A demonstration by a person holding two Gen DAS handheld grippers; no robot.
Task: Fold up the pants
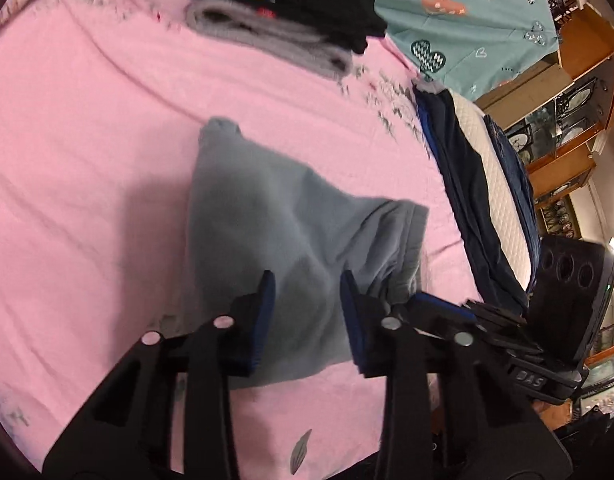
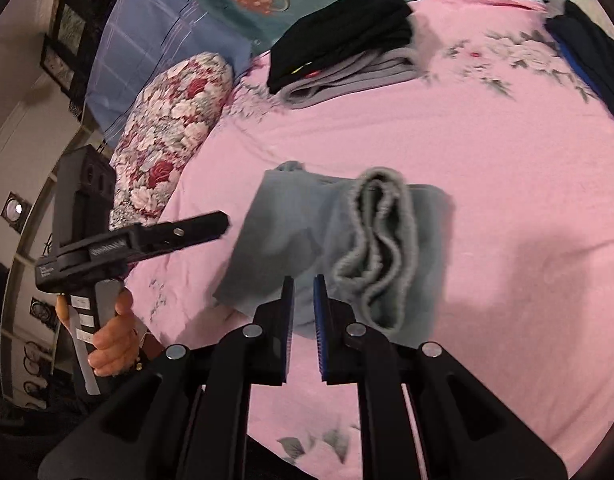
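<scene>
Pants [image 2: 307, 232], grey-blue sweatpants, folded into compact bundle, lie mid pink bedsheet [image 2: 487, 152]; elastic waistband [image 2: 381, 248] on top, facing 6 o'clock. Left tongs [image 1: 307, 280] spread wide, above bundle's near edge, nothing between pads. Right tongs [image 2: 303, 284] narrow gap, empty, over bundle's 6 o'clock edge. Stack of folded black and grey clothes [image 2: 343, 36] at 12 o'clock, well apart. Floral pillow [image 2: 171, 128] at 10 o'clock. Dark navy garment [image 1: 463, 184] along bed edge, 3 o'clock in left wrist view.

A big bed has a pink sheet [image 2: 467, 160] with flowers on it. A flowery pillow [image 2: 167, 140] lies by a blue one [image 2: 147, 40]. Wooden shelves [image 1: 579, 92] stand beside the bed.
</scene>
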